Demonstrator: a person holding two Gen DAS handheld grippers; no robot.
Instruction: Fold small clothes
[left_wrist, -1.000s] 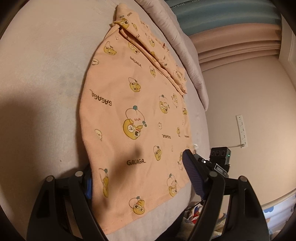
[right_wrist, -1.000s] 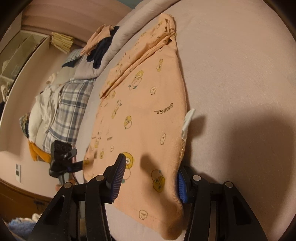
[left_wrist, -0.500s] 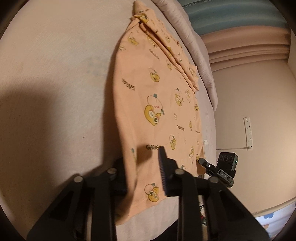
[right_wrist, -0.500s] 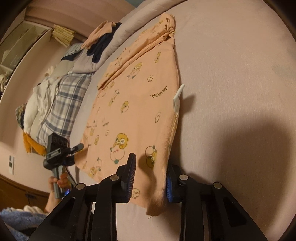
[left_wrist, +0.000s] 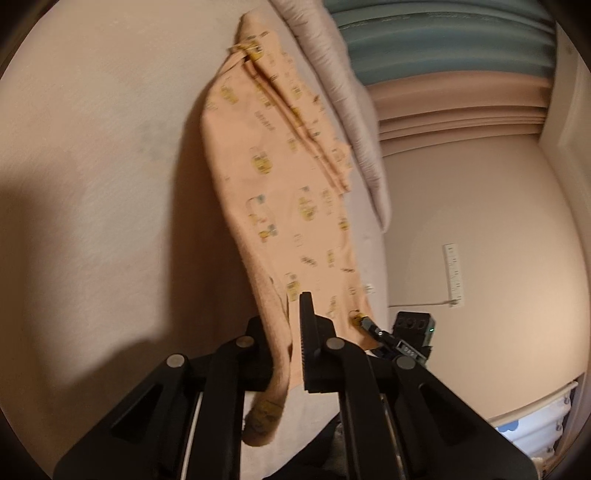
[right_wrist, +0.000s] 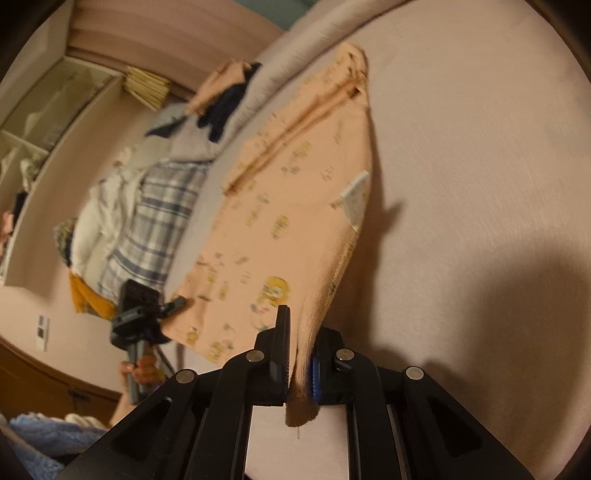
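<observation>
A small peach shirt with yellow cartoon prints lies on the pale bed sheet, its near hem lifted. My left gripper is shut on one corner of the hem. My right gripper is shut on the other hem corner; the shirt stretches away from it, with a white label on its right edge. The left gripper also shows in the right wrist view, and the right gripper in the left wrist view.
A grey duvet runs along the far side of the bed. Plaid and white clothes and a dark and peach heap lie beyond the shirt. A wall with a socket strip stands beside the bed.
Both grippers have closed on the shirt's near hem corners and lifted them off the sheet. The shirt now hangs in a narrower, pulled-up shape.
</observation>
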